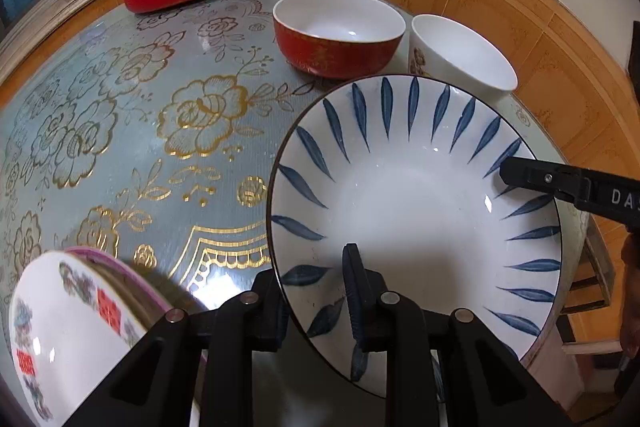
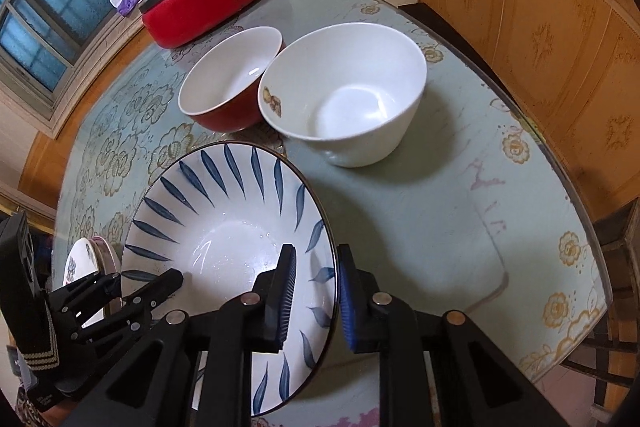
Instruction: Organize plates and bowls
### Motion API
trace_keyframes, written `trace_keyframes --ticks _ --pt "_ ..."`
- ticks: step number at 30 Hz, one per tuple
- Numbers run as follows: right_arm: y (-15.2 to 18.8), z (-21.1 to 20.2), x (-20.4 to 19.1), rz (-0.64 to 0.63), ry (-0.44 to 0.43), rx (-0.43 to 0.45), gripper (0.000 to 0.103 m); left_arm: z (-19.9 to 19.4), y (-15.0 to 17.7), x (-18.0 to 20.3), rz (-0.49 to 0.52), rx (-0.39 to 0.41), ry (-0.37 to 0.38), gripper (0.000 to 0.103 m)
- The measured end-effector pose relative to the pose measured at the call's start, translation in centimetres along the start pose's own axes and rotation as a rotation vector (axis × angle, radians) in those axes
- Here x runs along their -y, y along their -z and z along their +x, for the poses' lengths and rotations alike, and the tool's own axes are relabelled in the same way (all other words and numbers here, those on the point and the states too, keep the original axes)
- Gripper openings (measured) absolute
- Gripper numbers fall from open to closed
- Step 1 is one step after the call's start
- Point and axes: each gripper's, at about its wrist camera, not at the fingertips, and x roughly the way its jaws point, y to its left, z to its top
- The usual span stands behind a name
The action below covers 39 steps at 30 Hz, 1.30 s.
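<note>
Both grippers pinch the blue-leaf plate (image 1: pixel 416 227): left gripper (image 1: pixel 316 291) and right gripper (image 2: pixel 316 299) nearly closed across opposite rims. Lift level, evenly. Red bowl (image 1: pixel 340 35) and white bowl (image 2: pixel 344 95) sit just ahead; clear them on the table (image 1: pixel 160 115).

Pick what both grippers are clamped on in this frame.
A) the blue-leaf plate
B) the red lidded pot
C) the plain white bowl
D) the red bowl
A: the left gripper and the right gripper each pinch the rim of the blue-leaf plate from opposite sides, one finger inside and one outside.
</note>
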Motion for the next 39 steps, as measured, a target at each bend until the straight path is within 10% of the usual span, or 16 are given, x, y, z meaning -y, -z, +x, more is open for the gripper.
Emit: trace_keyframes --ticks 21,39 --pt "2.0 -0.5 -0.8 0.052 -0.033 -0.03 0.022 -1.6 2.8 -0.2 0.013 -0.016 0.032 0.025" --pt "-0.7 -5.3 0.4 0.036 -0.034 0.094 0.024 -8.6 -2.9 -2.3 -0.068 0.18 0.062 0.076"
